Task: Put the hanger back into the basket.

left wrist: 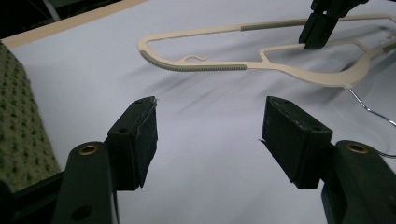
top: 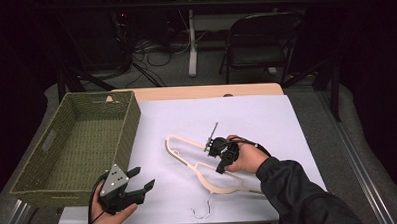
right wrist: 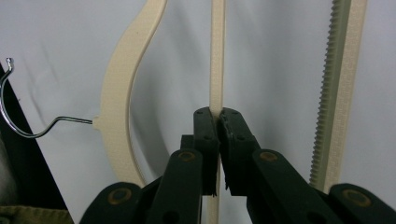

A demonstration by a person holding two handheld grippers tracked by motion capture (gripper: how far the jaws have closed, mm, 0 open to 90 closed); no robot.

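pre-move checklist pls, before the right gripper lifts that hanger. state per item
1. Right gripper shut on the hanger's thin inner bar: ok.
2. Bar seated between the pads, not at their edge: cannot tell, it runs right at the tips.
3. Left gripper open and off the hanger: ok.
4. Metal hook free of the table edge: cannot tell, it lies close to the front edge.
5. Basket apart from the hanger: ok.
6. White sheet flat around the hanger: ok.

Your right hand (top: 245, 158) hides part of the hanger (top: 198, 164); beside the hanger, the basket (left wrist: 18, 126) is cut off at the frame edge.
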